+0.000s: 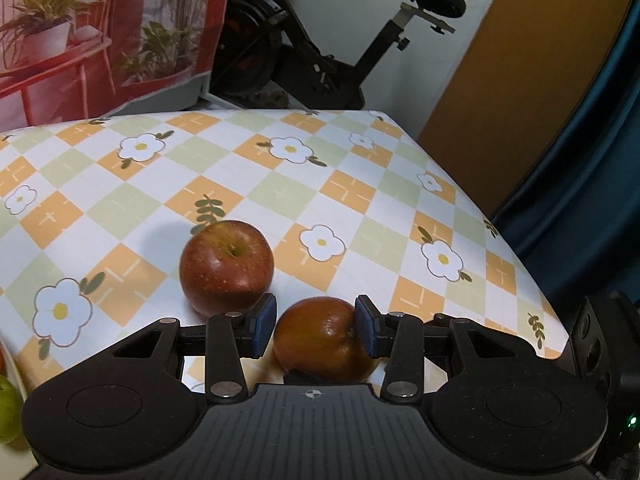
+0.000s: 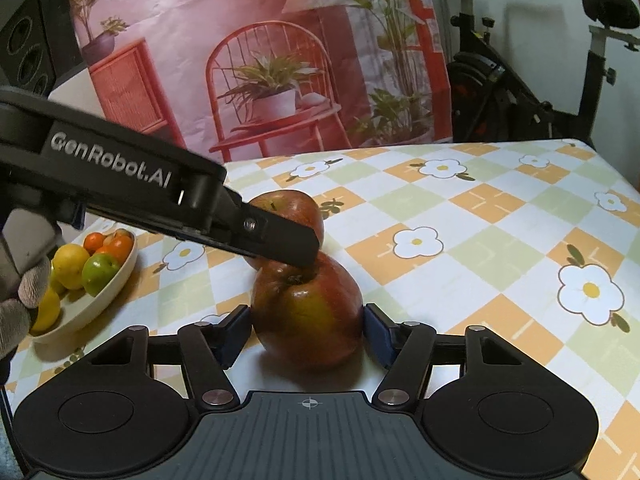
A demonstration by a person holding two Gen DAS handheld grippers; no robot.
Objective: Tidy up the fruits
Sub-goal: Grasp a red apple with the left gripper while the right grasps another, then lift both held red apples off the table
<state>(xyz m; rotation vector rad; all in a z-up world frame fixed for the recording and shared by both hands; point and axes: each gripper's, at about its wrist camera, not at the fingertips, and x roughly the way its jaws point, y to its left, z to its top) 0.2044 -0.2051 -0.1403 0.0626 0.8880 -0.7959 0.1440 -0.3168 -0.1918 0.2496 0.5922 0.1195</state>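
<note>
Near my edge of the counter (image 1: 360, 200), on its checked cloth printed with flowers, two red apples stand touching or almost touching, one behind the other. My right tool (image 2: 308, 332) straddles the near apple (image 2: 304, 308), which rests on the cloth with its stem dimple turned up and slightly away; both blue pads lie against its flanks, so this tool is clenched on that fruit. My left tool (image 1: 316, 322) reaches in from the left and slants down over the same apple, the tip of one finger sitting at the stem dimple. Seen from its own camera, its right pad meets the skin beside the dimple and its left pad stands right at the apple's edge, but I cannot tell whether it truly grips or only brackets the fruit. The far apple (image 1: 226, 266) sits upright just behind and a little to the left, free of both tools. Well off to the left stands a pale oval bowl (image 2: 100, 304) holding yellow, green and orange fruits, close to my gloved hand (image 2: 16, 300).
</note>
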